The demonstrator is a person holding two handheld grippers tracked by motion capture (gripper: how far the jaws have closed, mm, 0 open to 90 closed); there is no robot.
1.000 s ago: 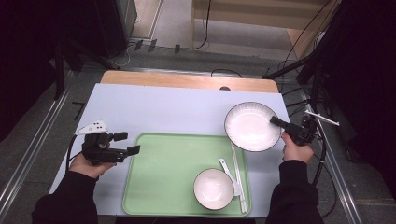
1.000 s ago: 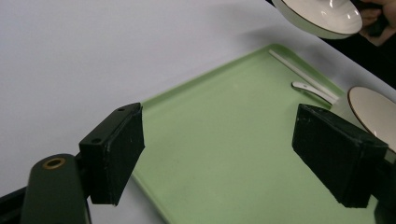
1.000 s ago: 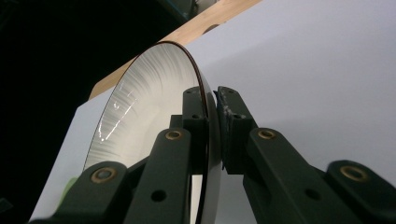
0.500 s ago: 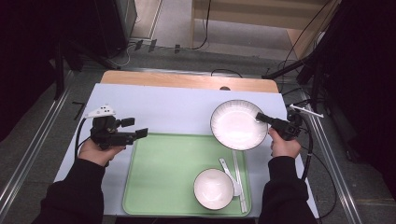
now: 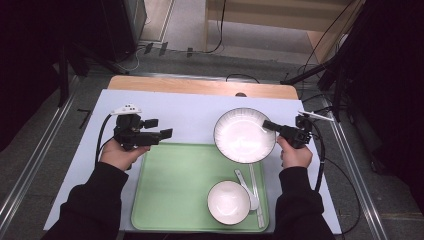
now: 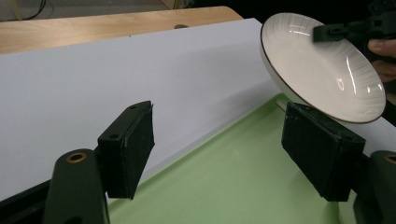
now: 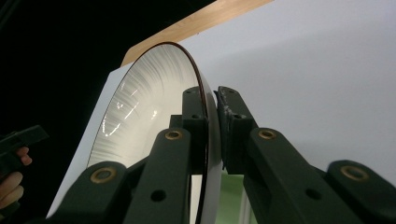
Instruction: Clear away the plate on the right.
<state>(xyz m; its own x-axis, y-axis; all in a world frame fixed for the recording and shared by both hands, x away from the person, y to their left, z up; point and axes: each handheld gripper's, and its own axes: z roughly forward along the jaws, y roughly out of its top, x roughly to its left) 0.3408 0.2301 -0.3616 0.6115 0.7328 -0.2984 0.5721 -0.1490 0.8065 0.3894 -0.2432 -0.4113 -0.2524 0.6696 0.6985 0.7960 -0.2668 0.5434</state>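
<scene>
The rim of the large white plate (image 7: 154,107) is pinched between the two black pads of the right gripper (image 7: 211,135), one pad on the inner face and one on the underside, and the plate is seen edge-on in the right gripper view with its fine ribbed pattern and thin dark rim line clearly shown. In the high view the right gripper (image 5: 272,126) is held at the plate's right edge, and the plate (image 5: 244,135) is carried tilted above the white table sheet (image 5: 190,115), over the far right corner of the green tray (image 5: 175,185). Nothing is held in the plate. On the other side, the left gripper (image 6: 217,154) is seen with its jaws standing apart and nothing between them; they have just been closing a little, yet no thing is touched by the pads. In the high view the left gripper (image 5: 165,134) is held just over the tray's far left edge, pointing right toward the plate. On the tray's near right part a small white bowl (image 5: 229,202) is set, empty, with a white spoon (image 5: 248,189) lying just right of it and a pair of pale chopsticks (image 5: 256,192) laid alongside. No brand, label or writing can be read anywhere.
</scene>
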